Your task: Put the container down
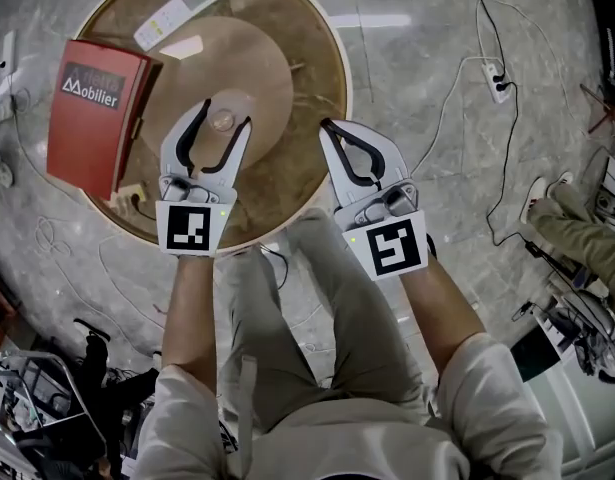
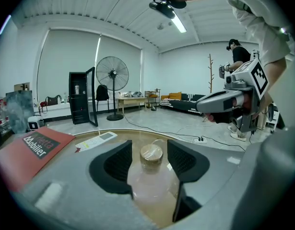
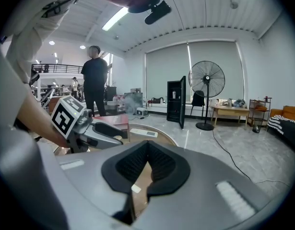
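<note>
On the round wooden desk [image 1: 312, 68], the container [image 2: 151, 178] stands upright, long axis vertical. It is a clear, smooth, rounded bottle with a tan disc lid [image 2: 151, 152] on top. It sits between the jaws of the left claw [image 1: 227, 114], which are spread wide and not gripping it. The right claw [image 1: 329, 126] is closed and empty.

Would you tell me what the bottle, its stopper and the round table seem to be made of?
The bottle looks like clear glass or plastic: the table shows through it. The stopper is tan, possibly cork. The table seems wood or veneer, brown with faint grain and sheen.
</note>
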`<act>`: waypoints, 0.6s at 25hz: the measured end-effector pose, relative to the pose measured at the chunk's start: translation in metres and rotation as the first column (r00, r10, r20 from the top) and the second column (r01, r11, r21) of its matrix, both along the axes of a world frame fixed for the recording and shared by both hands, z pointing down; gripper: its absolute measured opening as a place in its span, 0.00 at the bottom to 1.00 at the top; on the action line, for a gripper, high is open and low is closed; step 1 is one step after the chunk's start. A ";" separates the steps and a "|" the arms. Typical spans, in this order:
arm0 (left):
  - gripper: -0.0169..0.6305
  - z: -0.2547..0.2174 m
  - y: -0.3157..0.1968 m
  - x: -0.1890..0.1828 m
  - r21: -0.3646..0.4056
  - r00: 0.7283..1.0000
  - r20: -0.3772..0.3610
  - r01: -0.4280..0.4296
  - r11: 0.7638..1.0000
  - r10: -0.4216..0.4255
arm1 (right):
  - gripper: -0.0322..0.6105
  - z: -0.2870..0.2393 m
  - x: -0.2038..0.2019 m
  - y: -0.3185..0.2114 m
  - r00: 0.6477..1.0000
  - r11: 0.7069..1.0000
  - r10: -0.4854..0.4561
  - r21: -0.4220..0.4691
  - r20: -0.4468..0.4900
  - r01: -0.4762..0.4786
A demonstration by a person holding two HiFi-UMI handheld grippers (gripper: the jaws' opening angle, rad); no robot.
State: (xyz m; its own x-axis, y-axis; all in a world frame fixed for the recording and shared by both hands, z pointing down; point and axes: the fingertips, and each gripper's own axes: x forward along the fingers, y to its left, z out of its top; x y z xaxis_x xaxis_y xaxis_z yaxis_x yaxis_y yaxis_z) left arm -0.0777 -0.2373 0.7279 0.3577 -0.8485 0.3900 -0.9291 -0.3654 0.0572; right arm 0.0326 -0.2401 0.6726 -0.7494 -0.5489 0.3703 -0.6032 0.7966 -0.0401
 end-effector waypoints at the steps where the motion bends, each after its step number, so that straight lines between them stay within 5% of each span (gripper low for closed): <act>1: 0.36 -0.005 0.002 -0.001 0.006 1.000 0.002 0.004 1.000 -0.004 | 0.05 -0.003 0.000 0.001 1.000 1.000 -0.001 0.000 -0.001 0.001; 9: 0.17 -0.032 0.030 -0.013 -0.006 0.999 0.033 0.007 1.000 -0.007 | 0.05 -0.033 -0.007 0.013 1.000 1.000 0.002 0.015 0.003 -0.002; 15: 0.13 -0.056 0.043 -0.021 0.011 0.999 0.052 0.006 1.000 -0.007 | 0.05 -0.053 -0.012 0.026 1.000 1.000 0.007 0.028 0.014 -0.007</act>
State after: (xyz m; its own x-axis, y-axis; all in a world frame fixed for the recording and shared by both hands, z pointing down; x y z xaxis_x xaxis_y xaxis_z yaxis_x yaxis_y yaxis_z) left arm -0.0990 -0.1940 0.6719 0.3316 -0.8550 0.3987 -0.9330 -0.3597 0.0046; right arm 0.0210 -0.2143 0.6197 -0.7502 -0.5644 0.3445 -0.6086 0.7931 -0.0260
